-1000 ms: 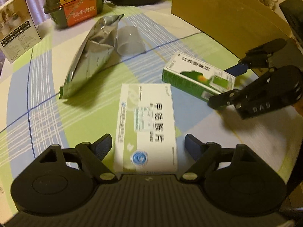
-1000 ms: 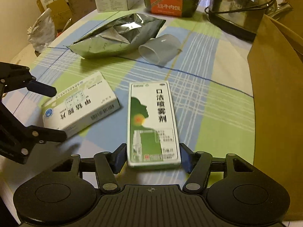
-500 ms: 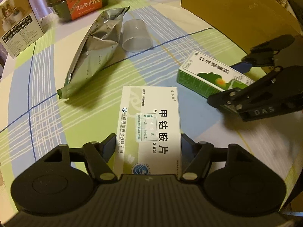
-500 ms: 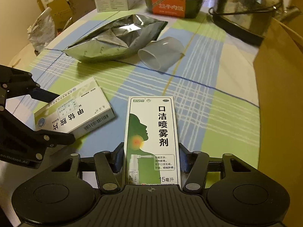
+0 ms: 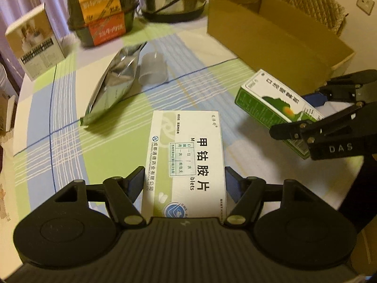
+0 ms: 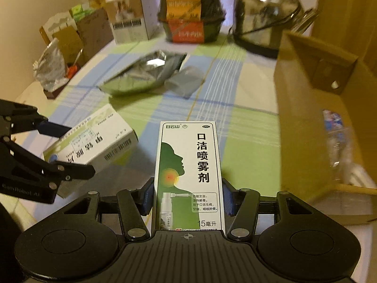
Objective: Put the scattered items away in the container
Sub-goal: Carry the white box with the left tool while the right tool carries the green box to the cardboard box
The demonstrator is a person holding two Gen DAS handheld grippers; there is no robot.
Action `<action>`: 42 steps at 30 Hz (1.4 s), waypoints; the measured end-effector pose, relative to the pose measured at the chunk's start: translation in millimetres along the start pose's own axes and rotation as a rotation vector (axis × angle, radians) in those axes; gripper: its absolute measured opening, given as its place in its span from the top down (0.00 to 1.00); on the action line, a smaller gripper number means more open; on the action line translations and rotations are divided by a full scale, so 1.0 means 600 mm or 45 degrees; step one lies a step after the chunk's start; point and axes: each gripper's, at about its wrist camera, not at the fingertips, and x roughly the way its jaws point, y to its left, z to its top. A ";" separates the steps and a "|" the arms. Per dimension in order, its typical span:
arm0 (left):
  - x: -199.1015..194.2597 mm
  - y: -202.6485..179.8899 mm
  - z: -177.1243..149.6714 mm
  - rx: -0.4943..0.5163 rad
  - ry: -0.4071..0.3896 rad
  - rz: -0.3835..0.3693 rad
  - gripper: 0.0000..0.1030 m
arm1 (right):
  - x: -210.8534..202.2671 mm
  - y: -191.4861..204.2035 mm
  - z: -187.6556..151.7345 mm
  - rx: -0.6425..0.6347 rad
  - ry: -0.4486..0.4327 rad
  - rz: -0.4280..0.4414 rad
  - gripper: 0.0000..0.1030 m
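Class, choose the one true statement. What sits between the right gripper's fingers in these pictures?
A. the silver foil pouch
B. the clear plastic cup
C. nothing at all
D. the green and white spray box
D: in the right wrist view the right gripper has its blue pads against both sides of the green and white spray box, lifted clear of the table.

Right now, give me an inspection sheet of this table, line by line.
Surface: checked tablecloth, round table.
Job's things: white tablet box and green spray box lifted; foil pouch and clear cup lying side by side; cardboard box open.
Clutter: meal tub, steel kettle, white carton.
Grippers: left hand-held gripper shut on tablet box; right hand-held gripper shut on spray box.
Cables: kettle's black cord.
Surroundings: curtain, wicker chair, wall socket.
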 end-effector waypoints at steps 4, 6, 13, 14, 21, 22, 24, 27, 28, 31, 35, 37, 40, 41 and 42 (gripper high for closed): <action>-0.044 -0.027 0.013 -0.024 -0.057 0.005 0.35 | -0.053 -0.013 0.001 0.007 -0.056 -0.027 0.44; -0.064 -0.040 0.019 -0.034 -0.078 0.003 0.35 | -0.076 -0.019 0.001 0.014 -0.081 -0.044 0.44; -0.106 -0.098 0.047 -0.027 -0.132 -0.027 0.35 | -0.149 -0.054 -0.010 0.050 -0.155 -0.109 0.44; -0.108 -0.108 0.050 -0.022 -0.138 -0.031 0.35 | -0.157 -0.061 -0.012 0.058 -0.163 -0.121 0.44; -0.111 -0.173 0.086 0.005 -0.177 -0.052 0.35 | -0.201 -0.114 -0.032 0.120 -0.193 -0.192 0.44; -0.111 -0.180 0.091 0.005 -0.182 -0.056 0.35 | -0.204 -0.121 -0.034 0.126 -0.197 -0.199 0.44; -0.110 -0.194 0.101 0.006 -0.187 -0.062 0.35 | -0.209 -0.135 -0.037 0.141 -0.206 -0.210 0.44; -0.108 -0.215 0.115 0.019 -0.190 -0.075 0.35 | -0.215 -0.152 -0.041 0.158 -0.219 -0.220 0.44; -0.106 -0.220 0.119 0.024 -0.190 -0.079 0.35 | -0.216 -0.157 -0.042 0.161 -0.224 -0.222 0.44; -0.101 -0.234 0.126 0.034 -0.184 -0.084 0.35 | -0.220 -0.171 -0.043 0.172 -0.235 -0.228 0.44; -0.093 -0.247 0.136 0.042 -0.176 -0.096 0.35 | -0.223 -0.189 -0.041 0.184 -0.243 -0.237 0.44; -0.090 -0.252 0.140 0.043 -0.172 -0.101 0.35 | -0.224 -0.198 -0.041 0.189 -0.245 -0.241 0.44; -0.085 -0.257 0.148 0.044 -0.169 -0.107 0.35 | -0.224 -0.210 -0.039 0.195 -0.246 -0.249 0.44; -0.083 -0.258 0.151 0.046 -0.168 -0.108 0.35 | -0.224 -0.214 -0.038 0.197 -0.247 -0.252 0.44; -0.082 -0.259 0.153 0.046 -0.168 -0.110 0.35 | -0.225 -0.218 -0.037 0.198 -0.249 -0.254 0.44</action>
